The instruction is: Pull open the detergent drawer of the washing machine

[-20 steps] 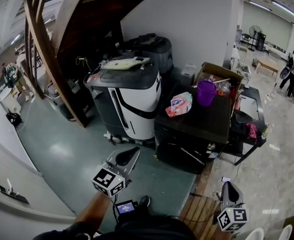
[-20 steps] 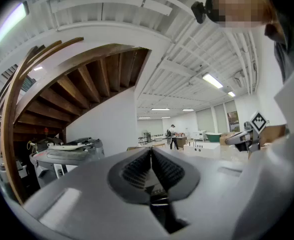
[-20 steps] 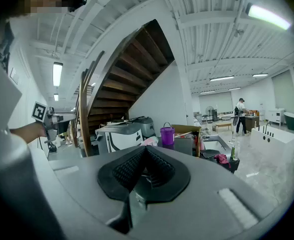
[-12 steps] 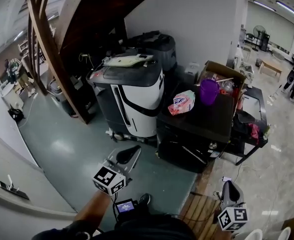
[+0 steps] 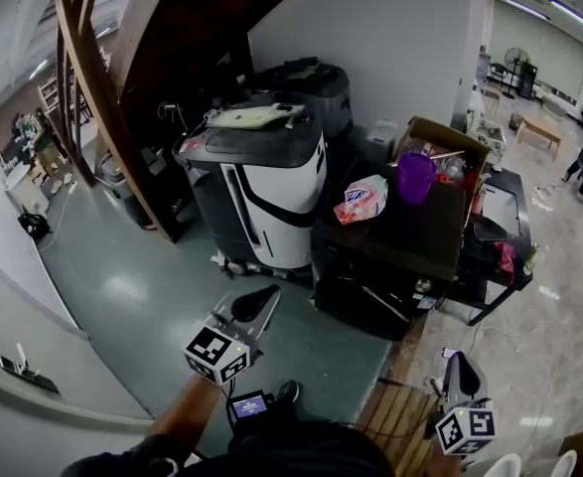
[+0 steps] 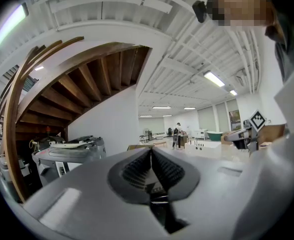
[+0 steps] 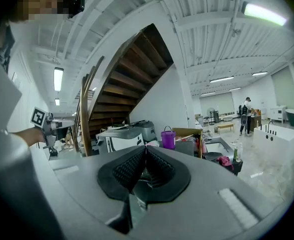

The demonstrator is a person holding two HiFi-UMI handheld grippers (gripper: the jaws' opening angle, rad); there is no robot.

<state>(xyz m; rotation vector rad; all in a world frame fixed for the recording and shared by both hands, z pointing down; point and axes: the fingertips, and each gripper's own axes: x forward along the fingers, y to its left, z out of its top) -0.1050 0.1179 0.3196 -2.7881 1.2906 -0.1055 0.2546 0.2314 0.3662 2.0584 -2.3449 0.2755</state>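
1. Your left gripper (image 5: 262,300): jaws closed, empty, well apart from the washing machine (image 5: 370,278).
2. Your right gripper (image 5: 458,364): jaws closed, empty, lower right.
3. The washing machine: black, ahead of you, purple bucket (image 5: 413,179) on top; its detergent drawer is too dark to discern.

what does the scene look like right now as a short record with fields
left gripper: jaws together, empty, held over the green floor
right gripper: jaws together, empty, low at the person's side
black washing machine: ahead, apart from both grippers
on its top: pink plastic bag, purple bucket
beside it: white and grey upright machine
detergent drawer: cannot be made out
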